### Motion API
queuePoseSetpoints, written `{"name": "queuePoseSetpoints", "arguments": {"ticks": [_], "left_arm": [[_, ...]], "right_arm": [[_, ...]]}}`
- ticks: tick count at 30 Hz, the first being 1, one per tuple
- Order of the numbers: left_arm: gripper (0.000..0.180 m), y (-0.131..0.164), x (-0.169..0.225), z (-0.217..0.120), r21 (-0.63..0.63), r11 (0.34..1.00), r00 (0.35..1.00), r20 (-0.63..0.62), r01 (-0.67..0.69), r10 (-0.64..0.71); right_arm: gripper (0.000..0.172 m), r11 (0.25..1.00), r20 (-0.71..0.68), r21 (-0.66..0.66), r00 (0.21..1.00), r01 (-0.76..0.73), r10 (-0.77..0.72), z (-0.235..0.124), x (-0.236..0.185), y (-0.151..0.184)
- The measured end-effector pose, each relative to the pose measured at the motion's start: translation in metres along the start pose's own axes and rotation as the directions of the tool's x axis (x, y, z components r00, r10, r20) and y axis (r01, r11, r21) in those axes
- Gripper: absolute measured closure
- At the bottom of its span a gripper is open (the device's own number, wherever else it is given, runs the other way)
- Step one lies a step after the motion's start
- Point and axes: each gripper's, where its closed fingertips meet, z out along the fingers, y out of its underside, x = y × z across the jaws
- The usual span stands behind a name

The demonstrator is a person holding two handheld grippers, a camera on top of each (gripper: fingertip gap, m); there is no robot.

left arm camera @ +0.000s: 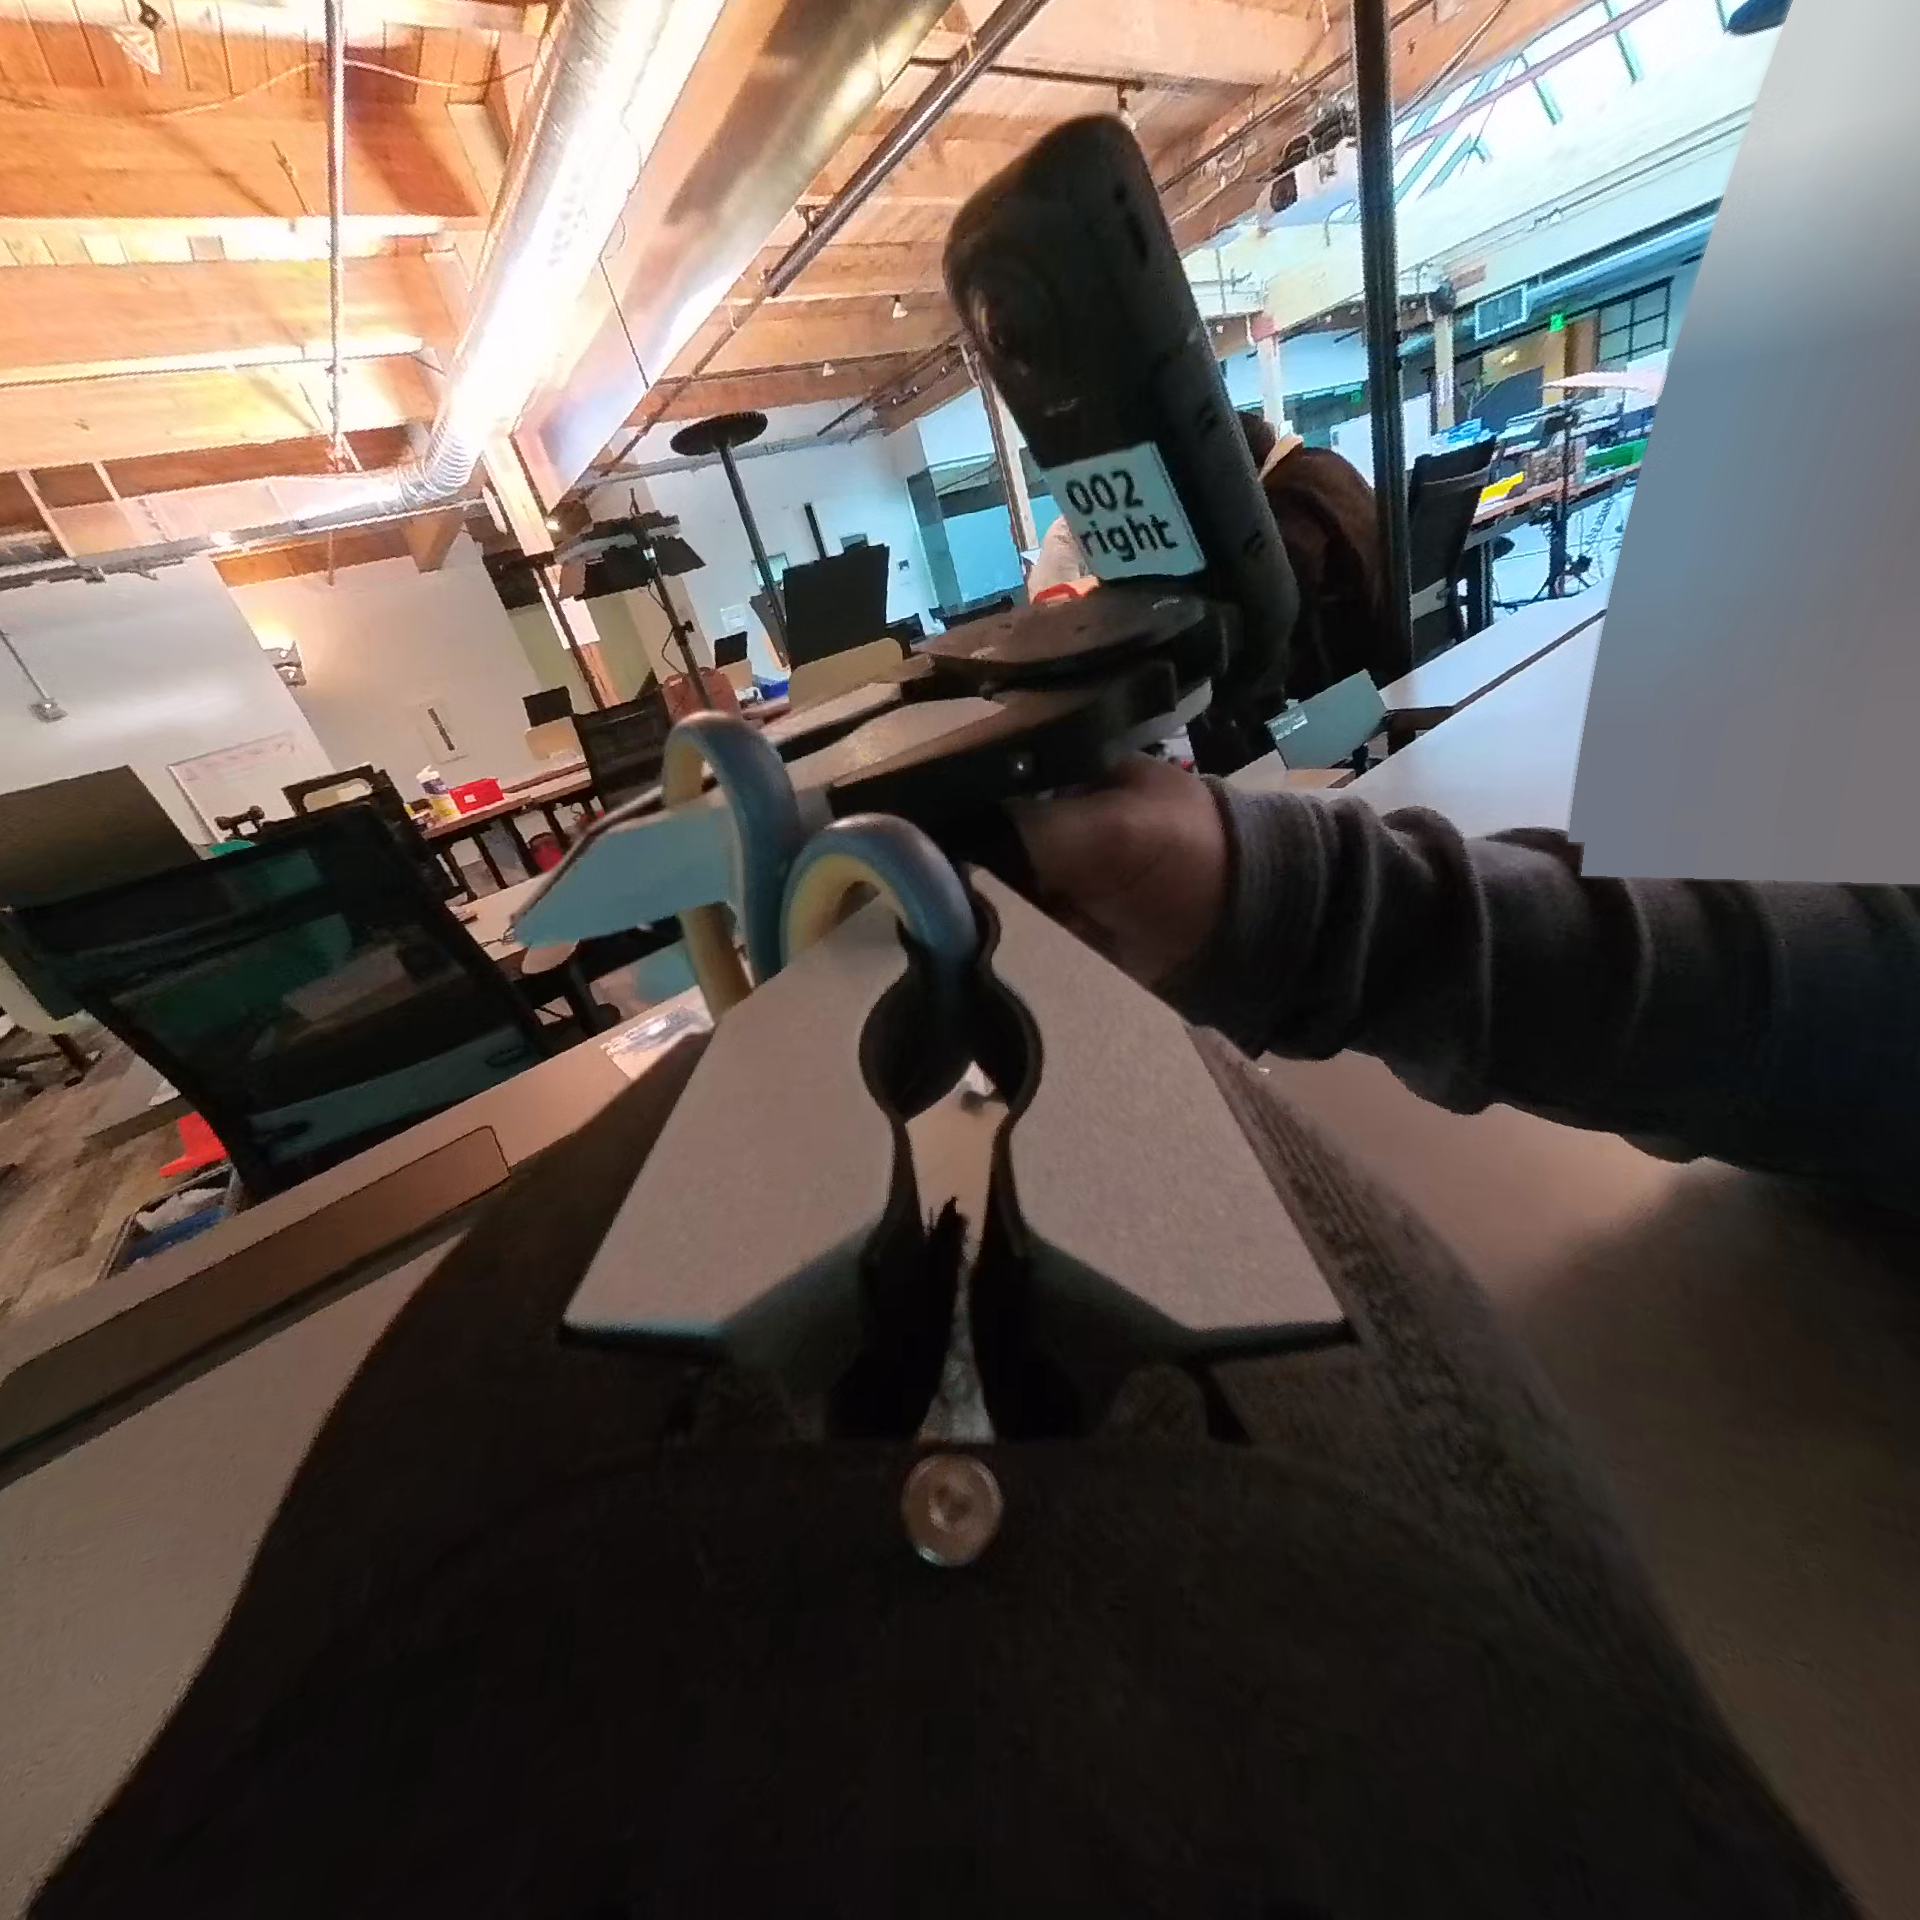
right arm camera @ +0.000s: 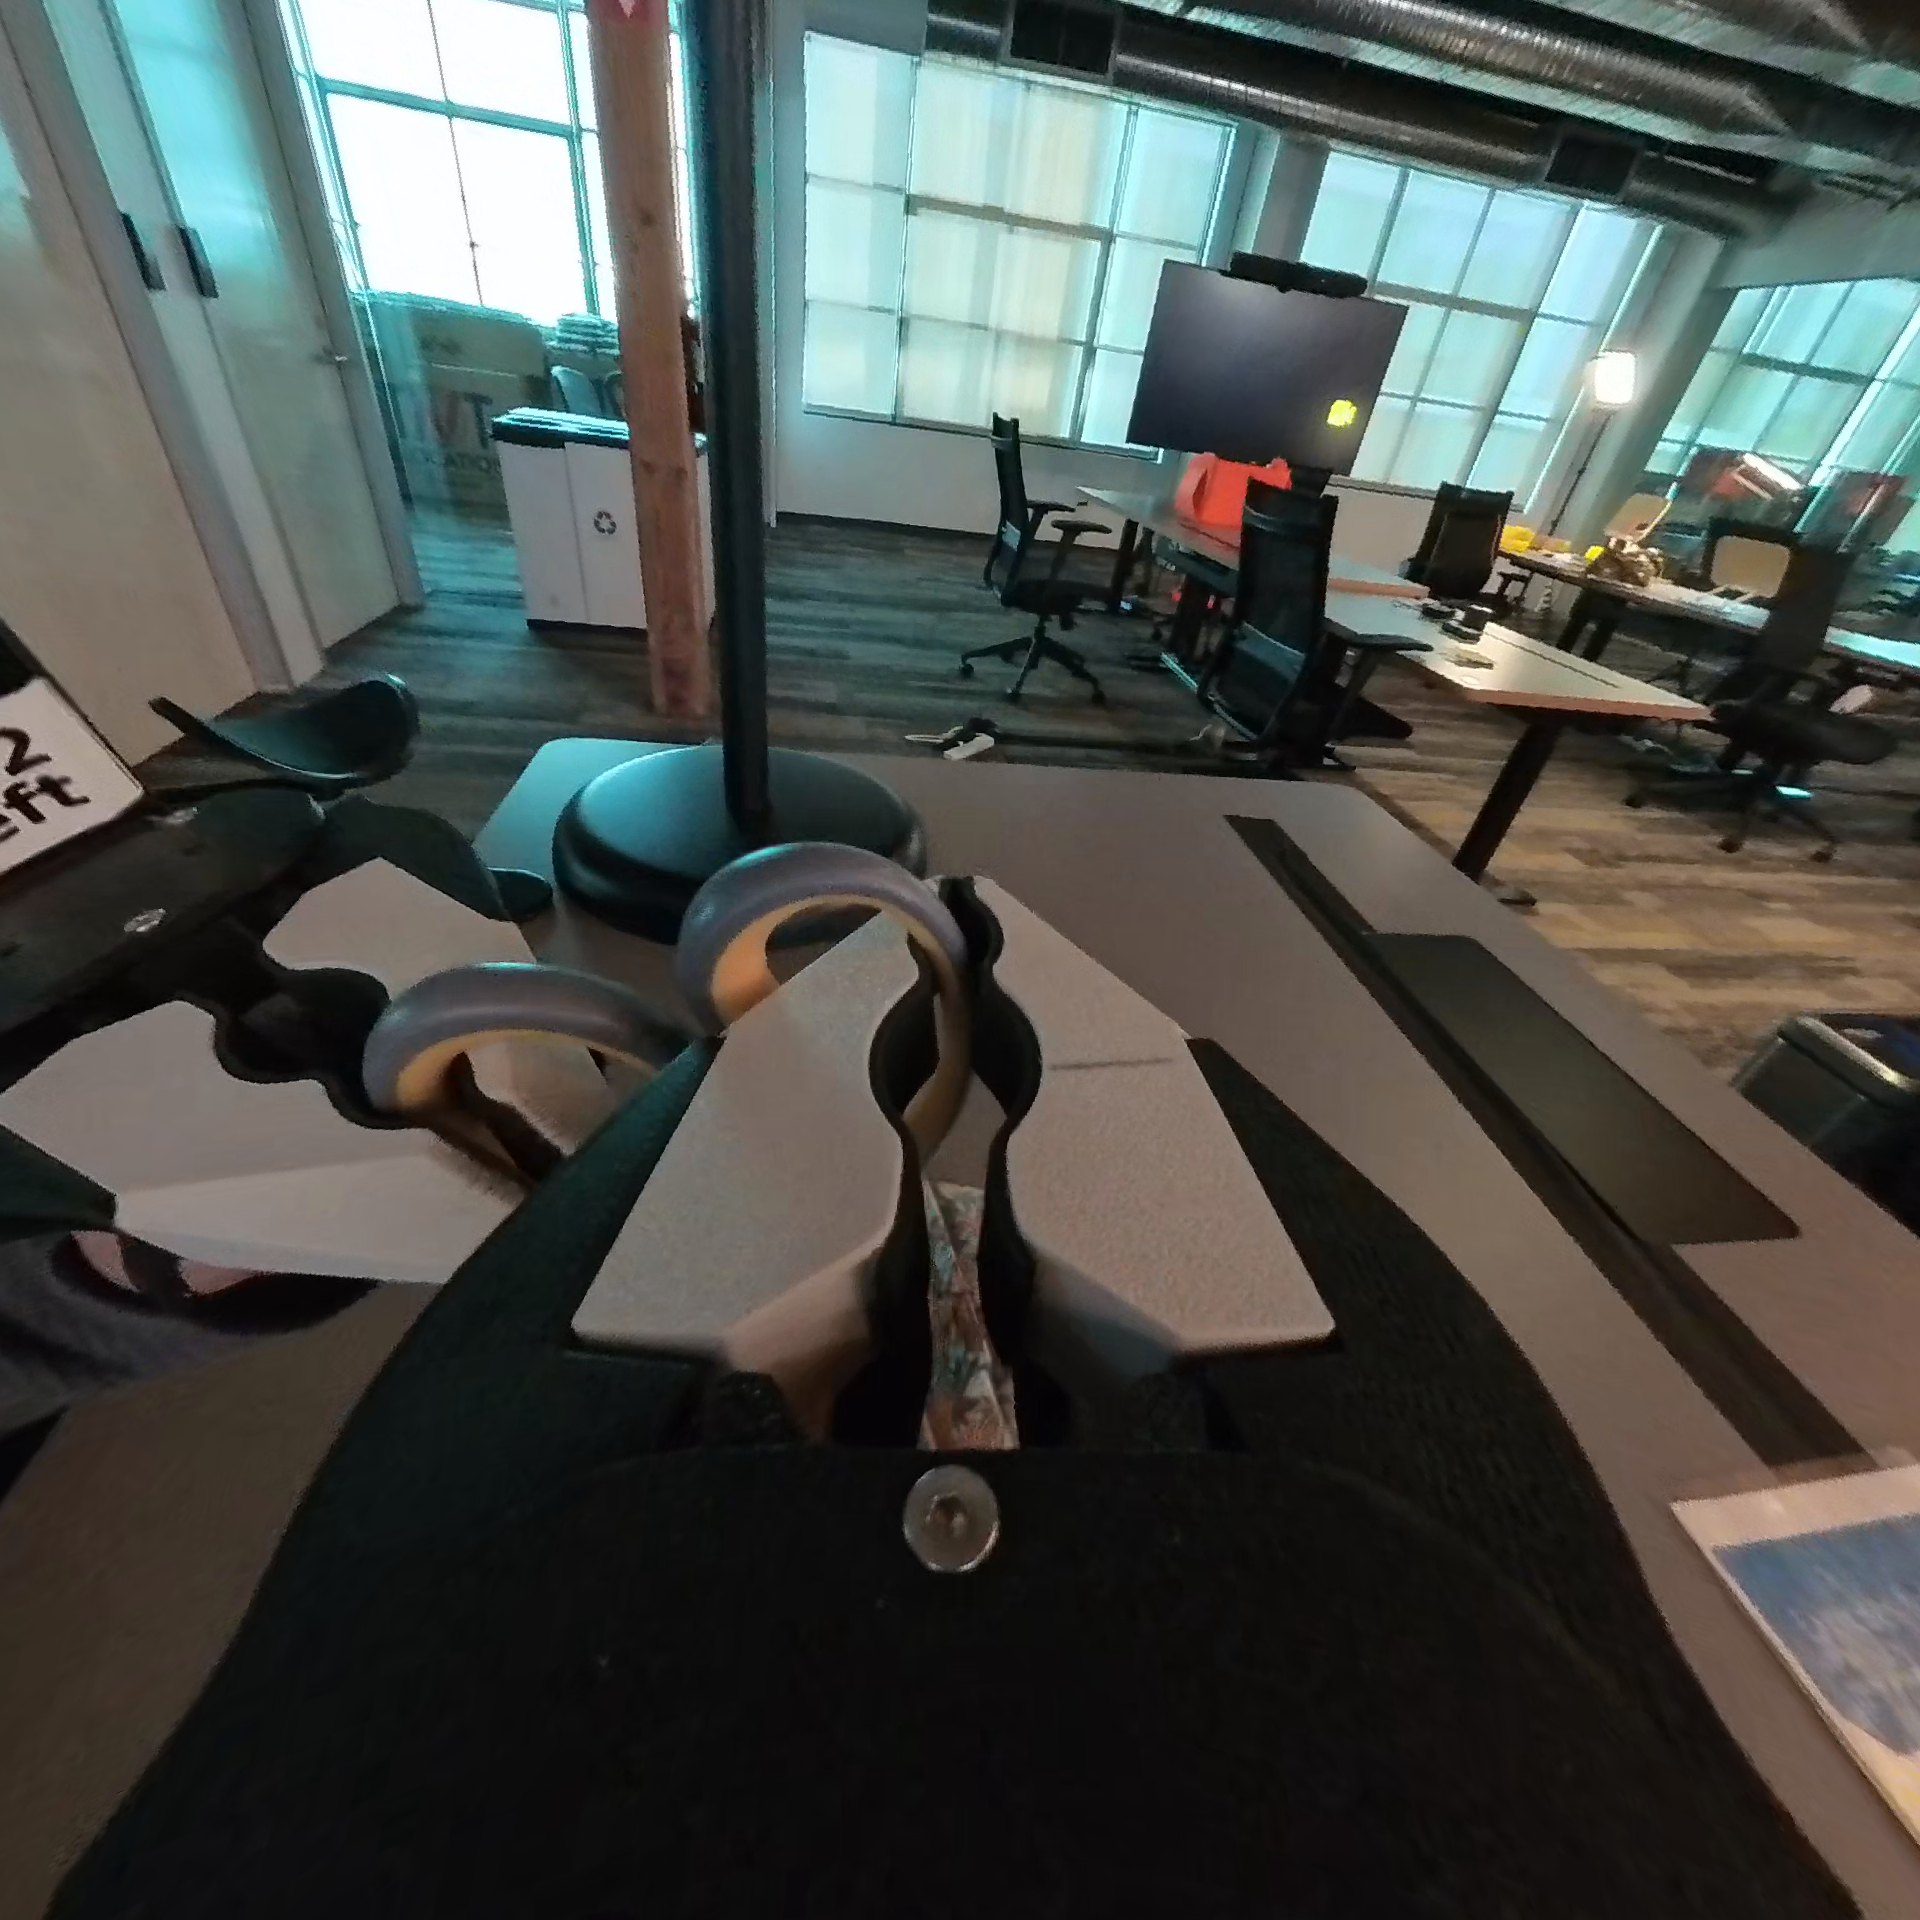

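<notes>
Left tongs [left arm camera: 961, 961]: jaws drawn together on one ring handle of a pair of scissors [left arm camera: 873, 883], blue-grey outside, yellow inside. The ring's rim is pinched at the tips.

Right tongs [right arm camera: 961, 971]: jaws likewise closed, clamped on the rim of the other ring handle [right arm camera: 821, 904]. The second ring [right arm camera: 499, 1008] sits just left, at the left tongs' tips. The scissors hang between the two tongs, above the table [right arm camera: 1195, 935].

In the left view the right tongs cross directly ahead, a hand [left arm camera: 1127, 873] in a grey sleeve gripping the handle beneath; a black camera [left arm camera: 1101, 353] with a white label stands on top, blocking much of the room behind.

Farther out: a black round lamp base [right arm camera: 727, 821] with its pole stands on the table just beyond the rings. A black slot [right arm camera: 1507, 1060] runs along the table to the right. A blue-and-white paper [right arm camera: 1829, 1631] lies at the lower right, cut off by the edge.

Scissor blades hidden; a patterned thing shows in the slit behind the right jaws, not identifiable. Left view is motion-blurred.
</notes>
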Motion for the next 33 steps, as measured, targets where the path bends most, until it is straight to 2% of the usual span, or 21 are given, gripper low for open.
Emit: {"name": "queuePoseSetpoints", "arguments": {"ticks": [7, 14, 20, 27, 33], "left_arm": [[0.18, -0.003, -0.015, -0.007, -0.007, 0.999, 0.998, 0.051, 0.04, -0.04], [0.18, -0.001, -0.017, -0.015, -0.033, 0.999, 0.996, 0.085, 0.002, 0.001], [0.18, -0.002, -0.02, -0.026, -0.036, 0.999, 0.996, 0.093, -0.014, 0.017], [0.18, 0.016, -0.025, -0.024, -0.078, 0.997, 0.995, 0.097, -0.004, 0.011], [0.18, 0.033, -0.031, -0.021, -0.141, 0.99, 0.993, 0.114, -0.023, 0.04]], "right_arm": [[0.172, 0.998, -0.026, -0.024, 0.998, 0.05, -0.05, -0.007, 0.012, 0.001], [0.172, 1.0, -0.033, -0.012, 0.999, 0.0, 0.0, 0.002, 0.025, 0.007], [0.172, 0.993, -0.063, 0.023, 0.991, -0.118, 0.12, 0.012, 0.054, 0.015], [0.172, 0.991, -0.054, 0.044, 0.99, -0.127, 0.129, 0.028, 0.071, 0.017], [0.172, 0.978, -0.023, 0.052, 0.979, -0.203, 0.204, 0.041, 0.085, 0.029]]}}
